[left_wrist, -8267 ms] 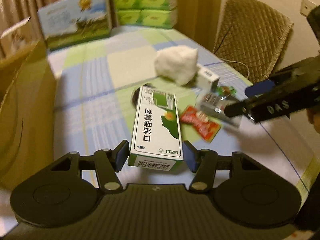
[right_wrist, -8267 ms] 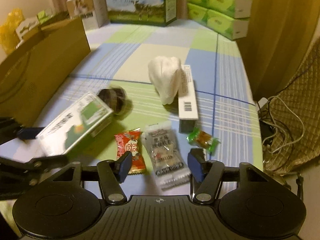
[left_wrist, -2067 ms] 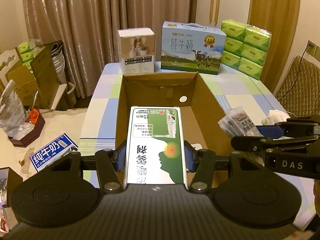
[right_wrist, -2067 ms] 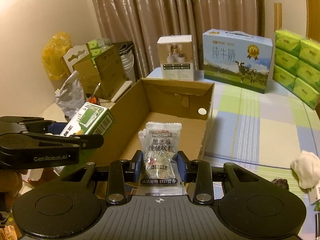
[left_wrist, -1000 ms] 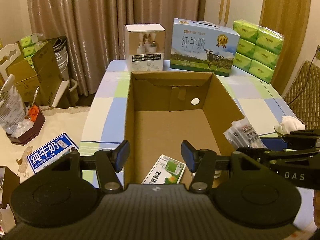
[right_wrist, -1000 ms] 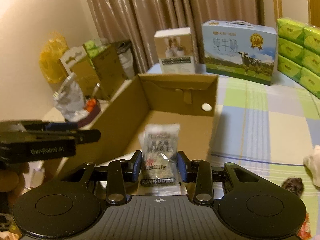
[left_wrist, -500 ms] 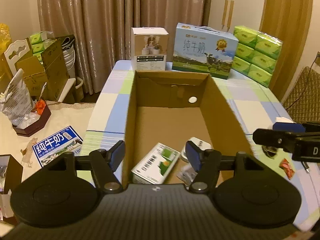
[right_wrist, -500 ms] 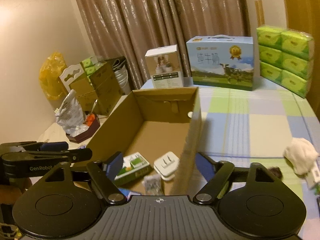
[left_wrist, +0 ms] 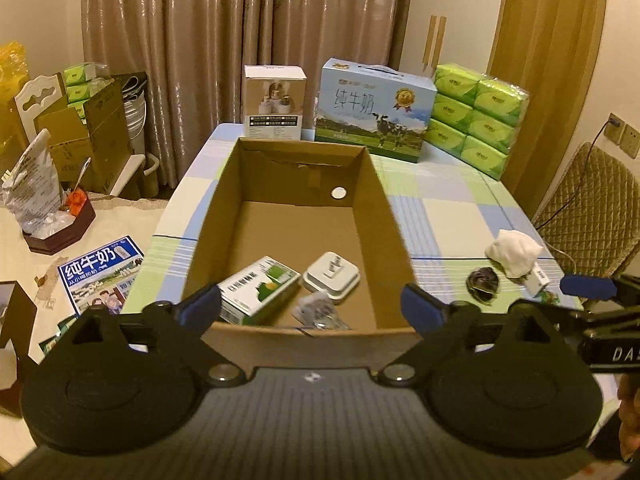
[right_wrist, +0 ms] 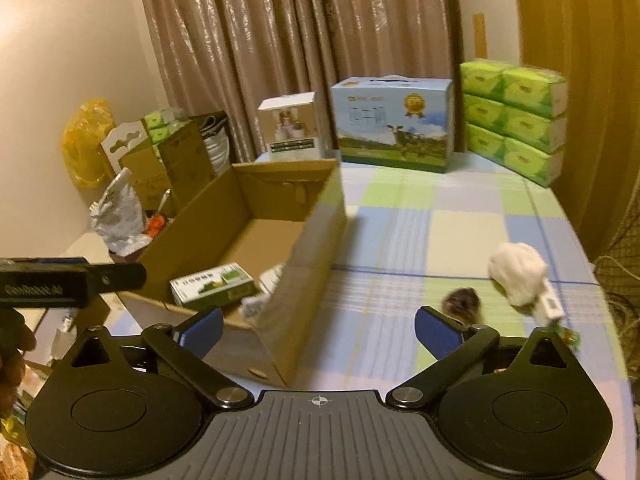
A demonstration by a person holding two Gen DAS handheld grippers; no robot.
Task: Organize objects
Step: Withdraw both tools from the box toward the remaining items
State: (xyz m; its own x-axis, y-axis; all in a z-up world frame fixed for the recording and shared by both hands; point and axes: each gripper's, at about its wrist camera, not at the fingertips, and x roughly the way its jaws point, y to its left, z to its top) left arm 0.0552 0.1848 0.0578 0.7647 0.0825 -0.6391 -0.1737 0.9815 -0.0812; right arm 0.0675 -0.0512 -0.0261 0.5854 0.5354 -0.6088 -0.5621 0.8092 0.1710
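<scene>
An open cardboard box (left_wrist: 384, 208) stands on the checked table; it also shows in the right wrist view (right_wrist: 316, 216). Inside lie a green-and-white medicine box (left_wrist: 260, 290), a white charger (left_wrist: 331, 278) and a clear snack packet (left_wrist: 320, 312); the medicine box shows in the right wrist view too (right_wrist: 212, 286). My left gripper (left_wrist: 310, 308) is open and empty above the box's near wall. My right gripper (right_wrist: 318, 328) is open and empty, over the table beside the box's right wall. On the table lie a white cloth (right_wrist: 516, 268), a dark round thing (right_wrist: 460, 300) and a small white box (right_wrist: 550, 306).
A white carton (left_wrist: 274, 102), a blue milk carton (left_wrist: 372, 116) and green tissue packs (left_wrist: 478, 120) stand at the table's far end. A quilted chair (left_wrist: 592, 200) is to the right. Cartons and bags crowd the floor on the left (left_wrist: 72, 140).
Both grippers have let go: the medicine box and the snack packet now lie in the cardboard box. Both jaws have opened wide. The right gripper has swung right, toward the table.
</scene>
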